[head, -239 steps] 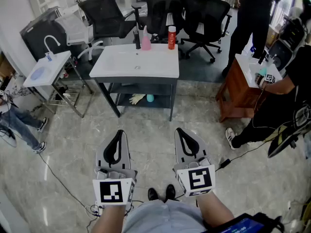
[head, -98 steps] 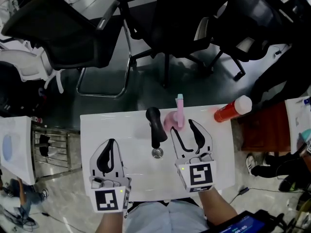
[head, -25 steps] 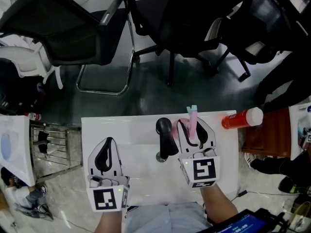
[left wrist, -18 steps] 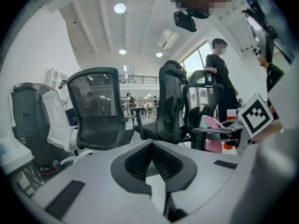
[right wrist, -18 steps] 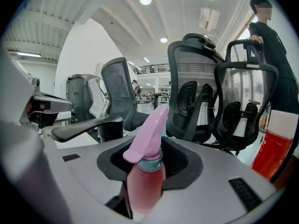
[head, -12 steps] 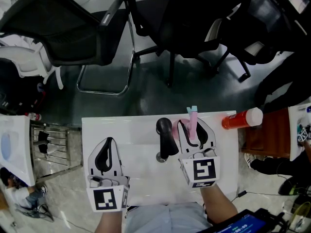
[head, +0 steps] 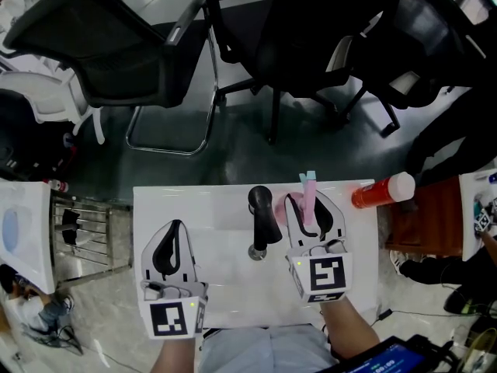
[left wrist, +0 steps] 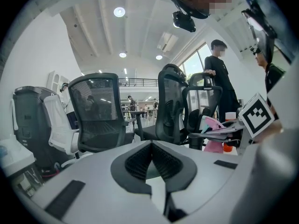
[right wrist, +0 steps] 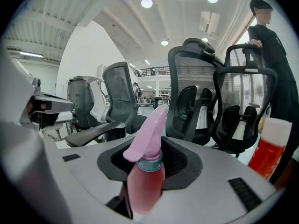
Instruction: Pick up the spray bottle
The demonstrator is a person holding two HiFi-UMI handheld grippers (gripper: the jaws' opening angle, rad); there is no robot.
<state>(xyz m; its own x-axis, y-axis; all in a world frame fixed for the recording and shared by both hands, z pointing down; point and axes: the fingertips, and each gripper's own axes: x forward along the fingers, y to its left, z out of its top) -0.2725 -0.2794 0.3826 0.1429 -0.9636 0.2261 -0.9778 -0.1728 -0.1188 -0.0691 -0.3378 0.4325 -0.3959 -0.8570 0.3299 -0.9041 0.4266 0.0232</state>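
Note:
The pink spray bottle (head: 309, 186) stands upright at the back of the white sink table (head: 194, 208), just right of the black faucet (head: 262, 216). My right gripper (head: 307, 202) has a jaw on each side of it. In the right gripper view the bottle (right wrist: 145, 176) fills the gap, and the right gripper (right wrist: 150, 149) is shut on its body below the nozzle. My left gripper (head: 172, 230) hovers over the table's front left, shut and holding nothing. The left gripper view shows that gripper (left wrist: 152, 146) with its tips together.
A red bottle with a white cap (head: 379, 190) lies near the table's right edge and also shows in the right gripper view (right wrist: 268, 148). Black office chairs (head: 101, 45) crowd the floor behind the table. A small white basin stand (head: 15, 239) is at the left.
Since the earliest frames I have come up to the table and my right gripper has moved forward around the spray bottle. Over the last second nothing has visibly moved.

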